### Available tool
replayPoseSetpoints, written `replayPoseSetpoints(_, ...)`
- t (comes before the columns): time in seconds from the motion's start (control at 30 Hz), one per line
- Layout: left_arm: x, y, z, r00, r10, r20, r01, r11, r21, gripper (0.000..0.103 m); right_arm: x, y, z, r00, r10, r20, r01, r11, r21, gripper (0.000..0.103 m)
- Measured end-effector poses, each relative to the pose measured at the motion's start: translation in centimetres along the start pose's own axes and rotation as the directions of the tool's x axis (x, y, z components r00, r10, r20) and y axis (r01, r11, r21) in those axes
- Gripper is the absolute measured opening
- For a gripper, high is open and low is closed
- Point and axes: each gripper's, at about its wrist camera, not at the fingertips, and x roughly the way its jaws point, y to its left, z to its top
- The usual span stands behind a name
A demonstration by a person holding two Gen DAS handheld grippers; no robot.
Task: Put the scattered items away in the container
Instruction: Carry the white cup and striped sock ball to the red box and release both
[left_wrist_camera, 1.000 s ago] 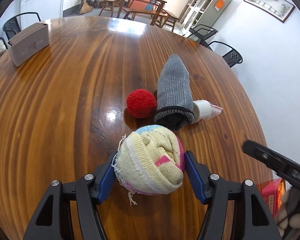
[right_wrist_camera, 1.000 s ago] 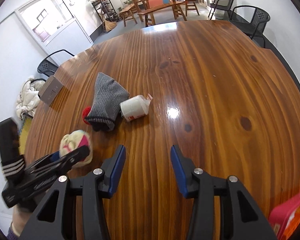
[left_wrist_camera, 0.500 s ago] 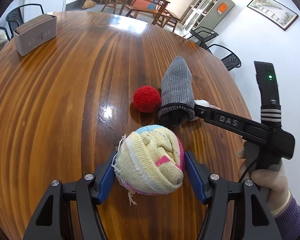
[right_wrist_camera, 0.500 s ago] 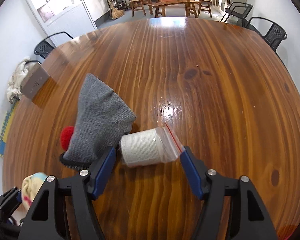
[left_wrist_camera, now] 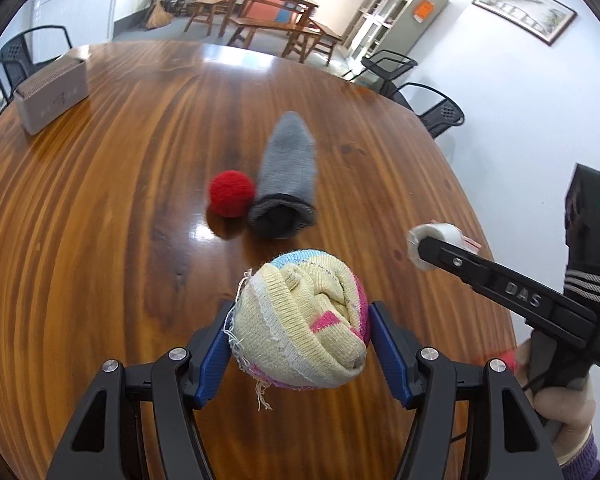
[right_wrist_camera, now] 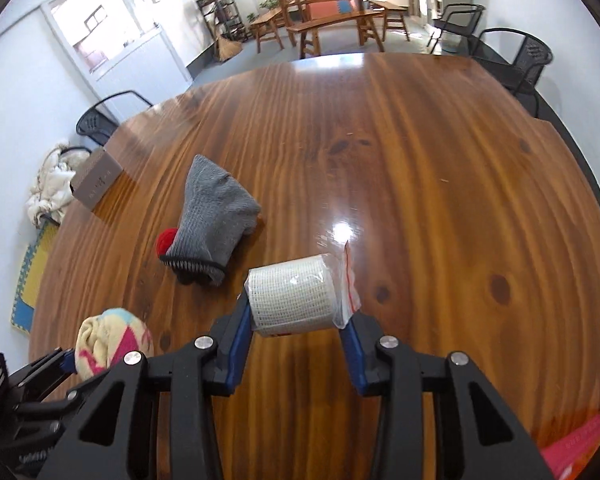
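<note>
change: half a second ago the white gauze roll (right_wrist_camera: 291, 295) lay on the table (right_wrist_camera: 420, 160) beside the grey sock (right_wrist_camera: 214, 216); now it is lifted clear, and we see it held in the air in the left view (left_wrist_camera: 424, 240).
right gripper (right_wrist_camera: 296, 330): the jaws are closed on the white gauze roll, one blue pad at each end, the plastic bag tail sticking out on the right.
left gripper (left_wrist_camera: 300, 354): the jaws are closed on the rolled yellow sock (left_wrist_camera: 300, 324), pads pressing both its sides.
left on table: grey sock (left_wrist_camera: 286, 184) with the red ball (left_wrist_camera: 232, 193) touching its cuff side.
container: we think it is the red thing at the low right corner (right_wrist_camera: 580, 444), only an edge is visible.
how to do it well: we keep both grips firm, carry each item over the container before opening, and lower the roll so the loose bag does not catch on the rim.
count: two socks, one ball, one gauze roll, one brown box (left_wrist_camera: 52, 94); two items held, two waiting.
</note>
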Motion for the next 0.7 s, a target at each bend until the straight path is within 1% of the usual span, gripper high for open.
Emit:
replayPoseSetpoints(0.13,-0.3,-4.0,-1.5,0.999,-0.031,-0.022,0.032,0.998,0.056,0.067,-4.6,-4.1,-2.7,0.999,-0.031,0.039,0.028,0.997,0.070,0.044)
replayPoseSetpoints(0.23,-0.5,-6.8,-2.9,0.998,-0.053,-0.037,0.056,0.993,0.100,0.067,-8.7,-7.6,-5.3,0.994,-0.087,0.060,0.079,0.989,0.125,0.044)
replayPoseSetpoints(0.27,-0.6,-8.1,-3.4,0.997,-0.062,-0.045,0.067,0.990,0.121,0.067,-9.5,-8.5,-5.5,0.993,-0.104,0.063,0.094,0.986,0.140,0.044)
replayPoseSetpoints(0.4,-0.9,-12.2,-5.2,0.993,-0.094,-0.066,0.104,0.977,0.185,0.067,-13.5,-12.9,-8.5,0.980,-0.189,0.068,0.172,0.964,0.203,0.044)
replayPoseSetpoints(0.57,-1.5,-16.8,-7.5,0.989,-0.122,-0.086,0.140,0.957,0.253,0.067,-16.5,-18.2,-11.7,0.965,-0.258,0.040,0.237,0.931,0.279,0.044)
replayPoseSetpoints(0.7,-1.9,-19.4,-9.1,0.988,-0.123,-0.097,0.146,0.947,0.287,0.067,-16.8,-20.3,-12.8,0.962,-0.271,0.026,0.252,0.924,0.286,0.044)
